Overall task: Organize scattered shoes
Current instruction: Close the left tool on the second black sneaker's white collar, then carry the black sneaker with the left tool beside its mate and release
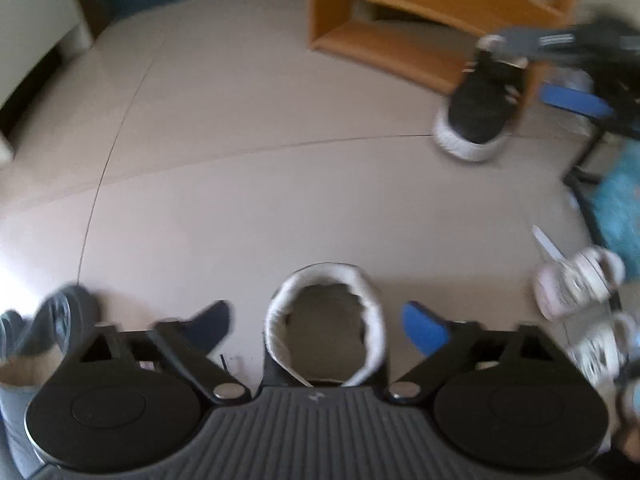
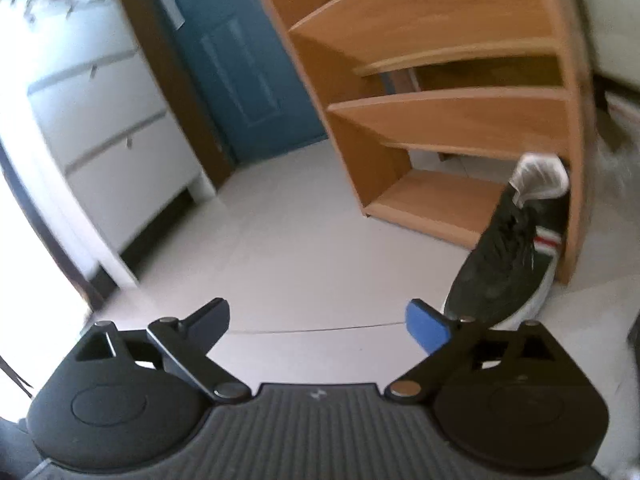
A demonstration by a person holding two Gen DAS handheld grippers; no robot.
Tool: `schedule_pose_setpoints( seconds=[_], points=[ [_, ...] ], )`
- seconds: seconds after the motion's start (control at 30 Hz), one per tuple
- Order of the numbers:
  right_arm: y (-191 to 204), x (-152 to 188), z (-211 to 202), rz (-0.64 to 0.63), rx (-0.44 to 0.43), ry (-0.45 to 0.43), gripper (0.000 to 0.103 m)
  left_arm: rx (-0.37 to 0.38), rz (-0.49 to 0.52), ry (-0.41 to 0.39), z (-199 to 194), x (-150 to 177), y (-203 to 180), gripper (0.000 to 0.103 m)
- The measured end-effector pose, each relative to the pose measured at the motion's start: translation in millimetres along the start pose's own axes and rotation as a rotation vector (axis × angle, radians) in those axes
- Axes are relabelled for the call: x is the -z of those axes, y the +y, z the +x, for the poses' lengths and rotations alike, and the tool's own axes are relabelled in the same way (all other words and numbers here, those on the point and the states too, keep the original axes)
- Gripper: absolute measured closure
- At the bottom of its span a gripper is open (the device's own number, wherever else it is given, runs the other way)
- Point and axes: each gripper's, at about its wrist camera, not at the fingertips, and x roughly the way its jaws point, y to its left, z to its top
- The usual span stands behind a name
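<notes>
My left gripper (image 1: 320, 326) points down at the floor, jaws open around the white-lined collar of a dark shoe (image 1: 326, 320). There are gaps between the collar and both pads. A second black shoe with a white sole (image 1: 478, 110) stands at the foot of the wooden shoe rack (image 1: 400, 20), with the blurred right gripper (image 1: 552, 40) just above it. In the right wrist view that shoe (image 2: 512, 248) leans heel-up against the shoe rack's (image 2: 440, 120) side panel, to the right of my right gripper (image 2: 320, 324). That gripper is open with nothing between its fingers.
Two pale pink sandals (image 1: 580, 284) lie at the right near something teal (image 1: 624, 208). A person's foot (image 1: 52, 320) is at the left. A white drawer cabinet (image 2: 100, 120) and a blue door (image 2: 240, 60) line the far wall, with bare tiled floor (image 1: 280, 160) between.
</notes>
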Motion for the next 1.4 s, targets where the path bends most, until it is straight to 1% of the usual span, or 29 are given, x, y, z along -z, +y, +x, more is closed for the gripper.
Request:
schedule_pose_setpoints(
  seconds=[0.07,0.13,0.23,0.27,0.3,0.33,0.37,0.4,0.43,0.47,0.57,0.67,0.73,0.83,0.9,1.0,1.03,1.1,1.23,1.33,1.4],
  points=[
    [-4,-4,-5,0.044,0.006,0.006,0.007,-0.029,-0.023,0.044,16,-2,5,0.035],
    [-4,-10,-9,0.059,0.014,0.023,0.007,-0.050,-0.025,0.063,28,-2,7,0.033],
    [1,-12,-17,0.047,0.017,0.016,0.007,-0.082,0.017,0.090,41,-1,3,0.033],
    [4,-12,-19,0.037,0.019,0.013,0.007,-0.090,0.042,0.106,47,1,1,0.036],
    [7,-11,-20,0.026,0.021,0.013,0.007,-0.089,0.055,0.113,49,3,-1,0.041],
    [9,-10,-20,0.019,0.023,0.014,0.007,-0.073,0.067,0.115,52,6,-2,0.054],
    [11,-9,-20,0.013,0.024,0.015,0.007,-0.052,0.082,0.115,55,9,-3,0.062],
    [13,-8,-19,0.004,0.026,0.017,0.007,-0.052,0.095,0.112,55,10,-5,0.070],
    [15,-8,-18,-0.006,0.028,0.020,0.007,-0.065,0.122,0.102,55,12,-6,0.091],
    [18,-7,-18,-0.016,0.030,0.024,0.007,-0.075,0.141,0.092,56,13,-6,0.092],
    [23,-5,-20,-0.026,0.046,0.030,0.007,-0.047,0.090,0.084,58,8,-2,0.092],
    [28,-5,-28,-0.042,0.062,0.026,0.007,-0.047,0.131,0.060,58,6,-12,0.092],
    [32,-4,-38,-0.062,0.074,0.001,0.007,-0.043,0.149,0.041,57,4,-18,0.092],
    [38,-3,-54,-0.129,0.097,-0.062,0.007,-0.060,0.187,-0.032,55,-10,-28,0.092],
    [40,-4,-57,-0.177,0.127,-0.082,0.007,-0.062,0.186,-0.090,57,-27,-31,0.092],
    [34,-8,-56,-0.194,0.162,-0.093,0.007,-0.028,0.199,-0.183,71,-62,-36,0.092],
    [32,-9,-55,-0.192,0.165,-0.092,0.007,-0.017,0.207,-0.205,76,-69,-40,0.092],
    [27,-11,-48,-0.190,0.169,-0.057,0.007,0.024,0.216,-0.262,89,-94,-45,0.092],
    [28,-13,-33,-0.247,0.194,0.020,0.007,0.078,0.229,-0.298,113,-127,-54,0.092],
    [27,-15,-27,-0.246,0.207,0.038,0.007,0.119,0.220,-0.305,134,-161,-64,0.092],
    [24,-19,-25,-0.219,0.206,0.032,0.007,0.132,0.226,-0.317,136,-176,-68,0.092]
  ],
)
